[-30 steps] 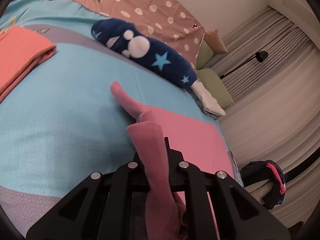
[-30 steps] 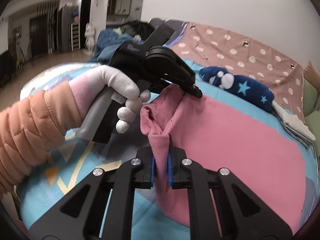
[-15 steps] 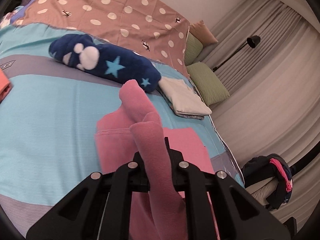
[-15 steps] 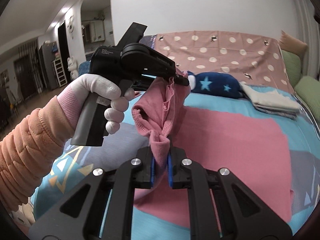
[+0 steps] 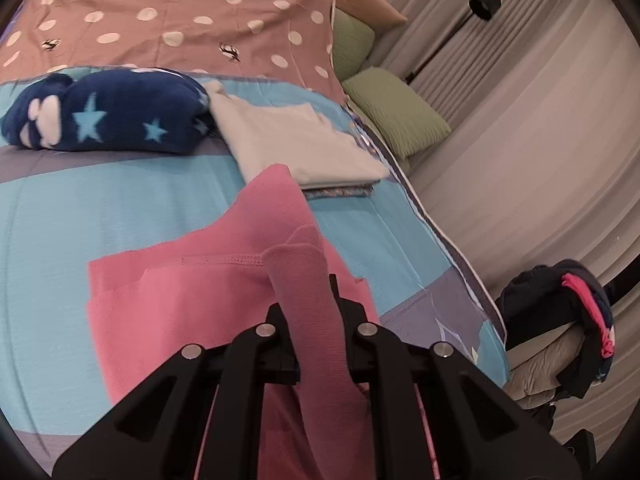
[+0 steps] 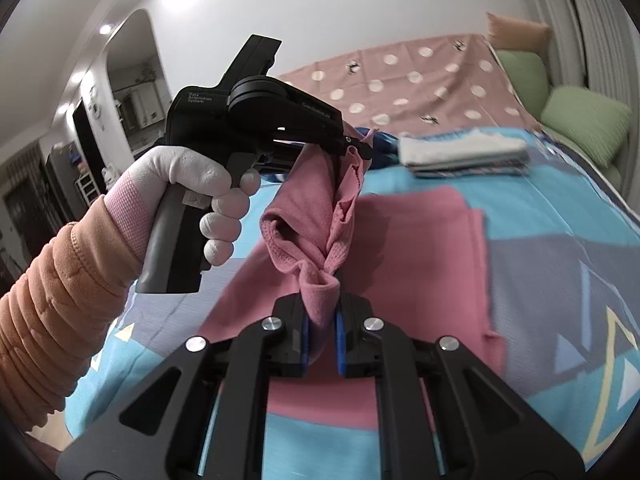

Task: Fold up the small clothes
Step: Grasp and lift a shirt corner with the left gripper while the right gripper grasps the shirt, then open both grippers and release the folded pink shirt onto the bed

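Note:
A pink garment [image 5: 168,304] lies partly spread on the blue bedspread [image 5: 100,208]; it also shows in the right wrist view [image 6: 416,248]. My left gripper [image 5: 314,320] is shut on a bunched edge of it and holds that edge up. My right gripper [image 6: 322,320] is shut on another bunched edge just beside it. In the right wrist view the left gripper [image 6: 356,148] hangs above the bed with pink cloth draped from it down to my right jaws.
A folded white cloth pile [image 5: 296,148] and a navy star-print plush [image 5: 108,112] lie beyond the garment. Green pillows [image 5: 394,112] sit at the bed's far right corner. The bed edge [image 5: 460,252] drops off at right, curtains and a clothes heap [image 5: 560,312] beyond.
Both grippers have carried the held pink edge across the bed toward the white pile, laying more of the garment over itself. The orange cloth has left the left view.

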`<state>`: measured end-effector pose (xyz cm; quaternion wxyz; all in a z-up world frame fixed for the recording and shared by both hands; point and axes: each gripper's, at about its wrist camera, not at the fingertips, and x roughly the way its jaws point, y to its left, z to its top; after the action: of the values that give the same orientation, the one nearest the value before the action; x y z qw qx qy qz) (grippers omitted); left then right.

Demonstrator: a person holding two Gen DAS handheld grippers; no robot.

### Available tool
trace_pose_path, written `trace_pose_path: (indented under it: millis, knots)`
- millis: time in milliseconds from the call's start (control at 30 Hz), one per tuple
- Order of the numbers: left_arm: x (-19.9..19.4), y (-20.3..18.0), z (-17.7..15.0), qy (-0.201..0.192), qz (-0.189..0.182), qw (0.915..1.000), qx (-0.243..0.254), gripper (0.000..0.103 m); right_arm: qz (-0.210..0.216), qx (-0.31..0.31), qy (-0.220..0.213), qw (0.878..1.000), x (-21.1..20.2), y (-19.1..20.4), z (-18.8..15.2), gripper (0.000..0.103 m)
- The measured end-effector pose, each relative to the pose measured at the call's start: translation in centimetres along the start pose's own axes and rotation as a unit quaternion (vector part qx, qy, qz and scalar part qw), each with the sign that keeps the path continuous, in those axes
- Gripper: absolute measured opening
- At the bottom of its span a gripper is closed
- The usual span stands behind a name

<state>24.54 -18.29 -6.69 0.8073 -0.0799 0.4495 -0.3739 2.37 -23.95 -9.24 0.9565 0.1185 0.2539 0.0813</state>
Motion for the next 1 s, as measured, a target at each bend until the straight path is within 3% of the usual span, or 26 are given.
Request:
trace_pose_path:
  millis: [233,433,533,567,667,800,900,1000]
  knots:
    - [5.0,-2.9,-0.4,0.044,0.028,0.9982,0.029,0.009,-0.001,0.059,0.022,0.998,-0.6,-4.3,-1.2,0.010]
    - [7.0,-3.8,-0.7,0.067,0.043,0.9958,0.045,0.009,0.006,0.082,0.033,0.996,-1.0,-5.3,-2.0,0.010]
    - [7.6,-3.6,-0.7,0.070,0.040,0.9961,0.037,0.014,0.005,0.091,0.040,0.995,-1.1,-5.8,-2.3,0.012]
    - [7.5,-3.5,-0.6,0.063,0.032,0.9972,0.025,0.021,0.003,0.099,0.046,0.994,-1.1,-6.2,-2.5,0.014]
    - [5.4,-3.6,-0.4,0.026,-0.005,0.9996,0.012,0.033,-0.003,0.118,0.059,0.991,-1.2,-7.4,-2.8,0.017]
    - [0.7,-4.9,-1.0,-0.018,-0.013,0.9986,0.049,0.043,0.000,0.159,0.075,0.984,-1.7,-9.2,-3.7,0.017]
    - [-2.3,-5.6,-3.1,-0.033,0.000,0.9956,0.088,0.053,0.013,0.182,0.080,0.980,-1.8,-9.9,-4.0,0.017]
    - [-5.0,-5.8,-6.7,-0.040,0.034,0.9895,0.135,0.054,0.016,0.183,0.082,0.979,-2.0,-9.9,-4.1,0.017]
